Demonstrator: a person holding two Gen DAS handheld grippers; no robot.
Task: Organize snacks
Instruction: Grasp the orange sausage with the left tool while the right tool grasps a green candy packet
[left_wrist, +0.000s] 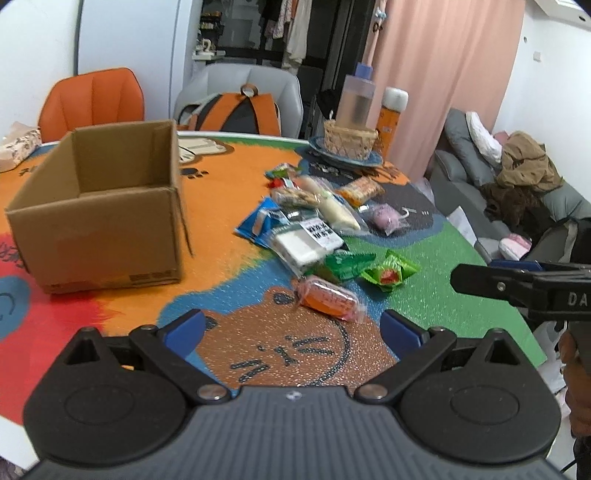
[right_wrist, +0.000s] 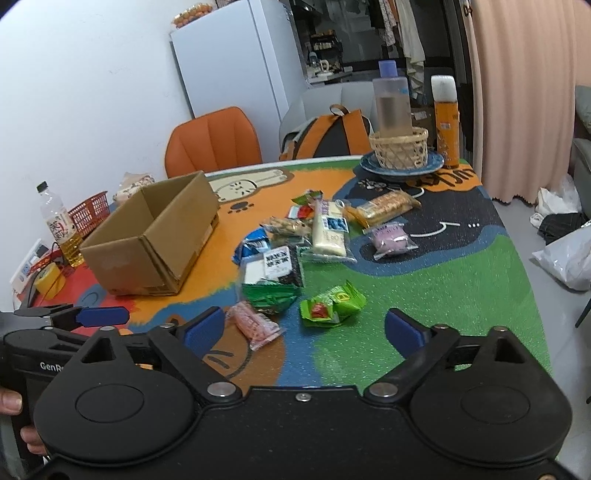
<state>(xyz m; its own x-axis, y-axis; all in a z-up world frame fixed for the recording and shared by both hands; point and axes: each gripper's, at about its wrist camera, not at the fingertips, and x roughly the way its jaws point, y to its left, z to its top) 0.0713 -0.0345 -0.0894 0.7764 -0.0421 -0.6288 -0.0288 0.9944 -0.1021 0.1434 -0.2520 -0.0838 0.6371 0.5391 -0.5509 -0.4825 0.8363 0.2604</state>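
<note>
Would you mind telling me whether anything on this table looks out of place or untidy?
Yes: the snack packets lie in a loose, overlapping heap on the mat, beside the open cardboard box, which appears empty. Nothing looks spilled or torn.

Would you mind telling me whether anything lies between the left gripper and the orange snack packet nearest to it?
Nothing visible does. The left gripper is open, and the orange snack packet lies just ahead of its fingers with only bare table mat between. The cardboard box sits off to the left, also with bare mat between it and the packet.
</note>
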